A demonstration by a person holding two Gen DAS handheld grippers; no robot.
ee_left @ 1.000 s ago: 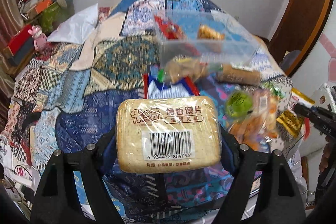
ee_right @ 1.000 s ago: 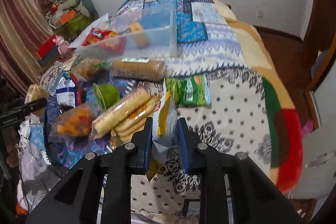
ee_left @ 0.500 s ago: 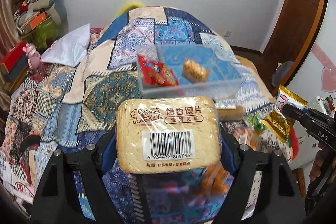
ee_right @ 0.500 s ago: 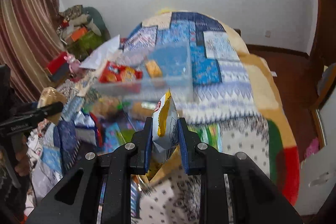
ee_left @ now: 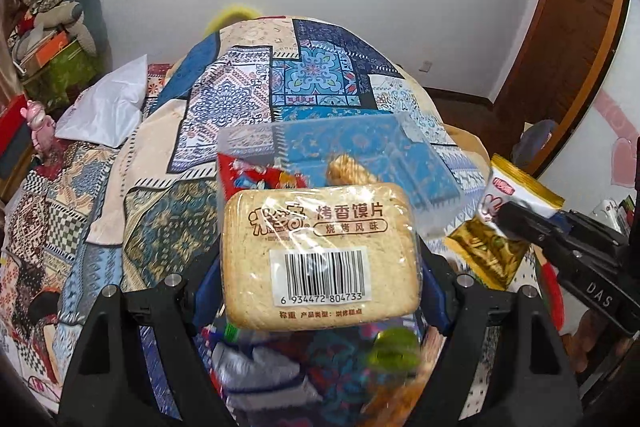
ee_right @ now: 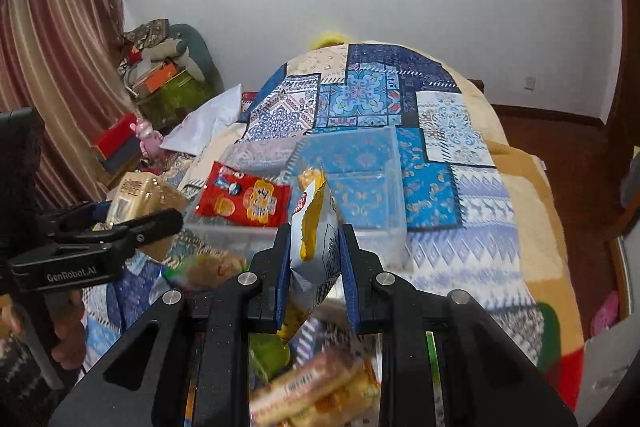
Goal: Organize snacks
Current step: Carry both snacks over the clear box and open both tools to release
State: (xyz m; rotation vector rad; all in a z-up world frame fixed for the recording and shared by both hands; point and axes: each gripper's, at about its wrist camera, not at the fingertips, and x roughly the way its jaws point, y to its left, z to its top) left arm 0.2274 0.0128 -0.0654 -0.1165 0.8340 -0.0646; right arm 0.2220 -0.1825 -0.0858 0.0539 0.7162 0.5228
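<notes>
My left gripper is shut on a clear-wrapped pack of toasted bun slices with a barcode label, held above the bed. My right gripper is shut on a white and yellow snack bag; that bag also shows at the right of the left wrist view. Just ahead of both stands a clear plastic bin holding a red snack packet and a small golden snack. The left gripper with its pack shows at the left of the right wrist view.
Loose snacks lie on the patterned quilt below the grippers: biscuit rolls, a green item and a blue-white bag. A white pillow lies left. Piled clutter and a curtain are far left; a wooden door is right.
Both grippers have risen and moved forward with their packs toward the clear bin, which is now nearer and seen more from above. The loose snacks have dropped to the bottom of both views.
</notes>
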